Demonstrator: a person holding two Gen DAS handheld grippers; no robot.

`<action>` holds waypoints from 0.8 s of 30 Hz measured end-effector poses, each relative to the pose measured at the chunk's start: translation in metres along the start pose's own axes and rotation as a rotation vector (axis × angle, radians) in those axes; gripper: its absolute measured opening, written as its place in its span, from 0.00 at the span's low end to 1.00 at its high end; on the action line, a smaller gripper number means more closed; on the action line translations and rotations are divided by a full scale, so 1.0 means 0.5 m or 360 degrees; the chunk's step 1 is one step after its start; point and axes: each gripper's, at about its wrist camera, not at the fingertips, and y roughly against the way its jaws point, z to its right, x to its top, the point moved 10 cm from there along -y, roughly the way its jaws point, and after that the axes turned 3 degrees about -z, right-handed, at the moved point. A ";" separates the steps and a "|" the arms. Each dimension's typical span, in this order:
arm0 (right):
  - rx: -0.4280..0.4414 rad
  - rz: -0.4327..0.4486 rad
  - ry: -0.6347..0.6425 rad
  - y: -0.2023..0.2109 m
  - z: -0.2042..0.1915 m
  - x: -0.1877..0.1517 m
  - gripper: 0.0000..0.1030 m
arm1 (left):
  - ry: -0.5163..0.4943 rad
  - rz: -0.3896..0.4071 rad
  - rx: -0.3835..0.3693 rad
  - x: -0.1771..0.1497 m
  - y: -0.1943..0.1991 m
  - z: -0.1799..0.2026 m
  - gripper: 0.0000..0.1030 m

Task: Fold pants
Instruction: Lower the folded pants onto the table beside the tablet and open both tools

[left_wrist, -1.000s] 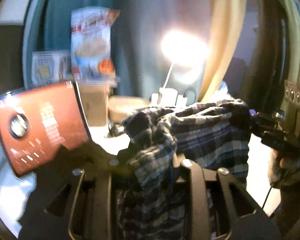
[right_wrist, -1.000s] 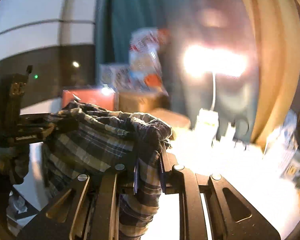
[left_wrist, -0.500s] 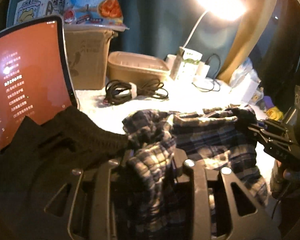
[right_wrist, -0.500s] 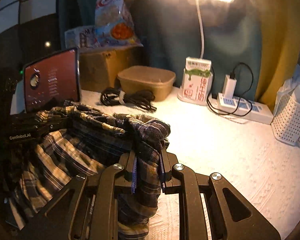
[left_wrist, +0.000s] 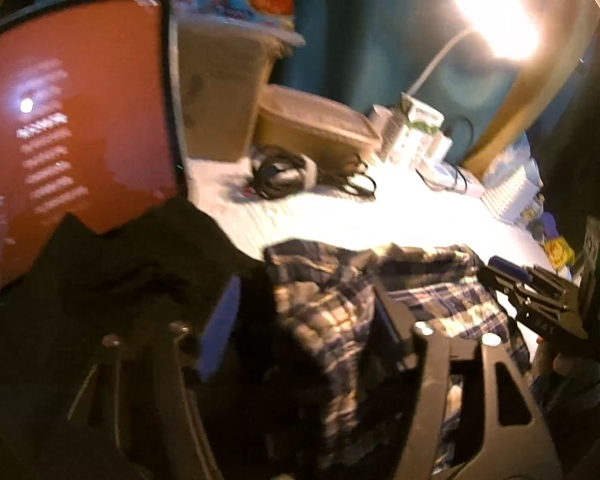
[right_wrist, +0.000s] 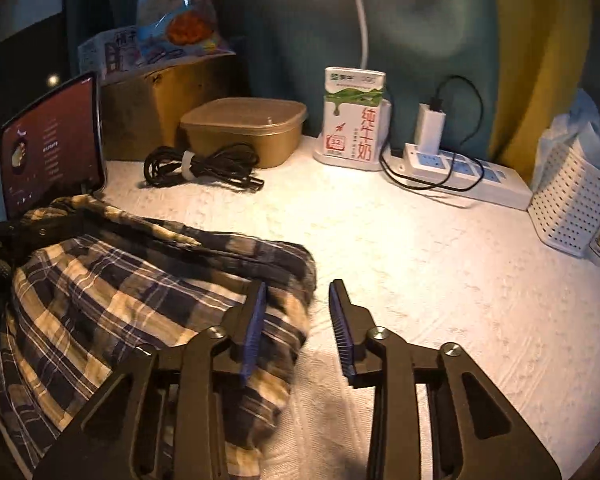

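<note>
The plaid pants [right_wrist: 120, 300] lie bunched on the white table cover [right_wrist: 420, 280] at the left. My right gripper [right_wrist: 298, 324] hovers low over their right edge. Its jaws are opening, and the blue pads [right_wrist: 254, 328] stand apart with only a corner of cloth under the left one. In the left wrist view the pants [left_wrist: 324, 320] run between the fingers of my left gripper [left_wrist: 306, 296]. Its jaws are opening too and the pads stand clear of the cloth. The right gripper [left_wrist: 512, 280] shows at the far end of the pants.
A dark garment [left_wrist: 120, 272] lies beside the pants in front of a red-screened tablet [right_wrist: 52, 152]. Along the back stand a cardboard box [right_wrist: 152, 108], a brown lidded tub [right_wrist: 244, 128], a coiled cable [right_wrist: 204, 164], a milk carton [right_wrist: 354, 116] and a power strip [right_wrist: 468, 176]. A white perforated basket [right_wrist: 572, 208] sits at the right.
Both grippers came down with the pants, which now rest on the table. Both jaws, shut on the cloth before, have spread and let it go.
</note>
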 end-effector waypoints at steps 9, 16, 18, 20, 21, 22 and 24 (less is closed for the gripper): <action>0.0017 0.0050 0.0002 0.047 -0.003 -0.002 0.58 | 0.0024 0.0342 0.0133 0.035 0.165 -0.003 0.77; 0.0065 0.0123 0.0038 0.106 -0.034 -0.002 0.65 | -0.0297 0.0276 0.0063 -0.008 0.179 0.133 0.79; 0.0104 0.0115 0.0067 0.113 -0.054 -0.010 0.65 | -0.0353 0.0188 0.0091 -0.029 0.148 0.151 0.79; 0.0135 0.0098 0.0093 0.115 -0.072 -0.023 0.65 | -0.0349 0.0094 0.0096 -0.050 0.111 0.150 0.79; 0.0144 0.0090 0.0101 0.114 -0.078 -0.028 0.65 | -0.0336 0.0040 0.0112 -0.063 0.091 0.142 0.79; 0.0150 0.0074 0.0112 0.110 -0.084 -0.036 0.65 | -0.0320 -0.0004 0.0135 -0.073 0.073 0.130 0.79; 0.0162 0.0040 0.0128 0.100 -0.091 -0.051 0.65 | -0.0296 -0.0055 0.0171 -0.090 0.052 0.108 0.79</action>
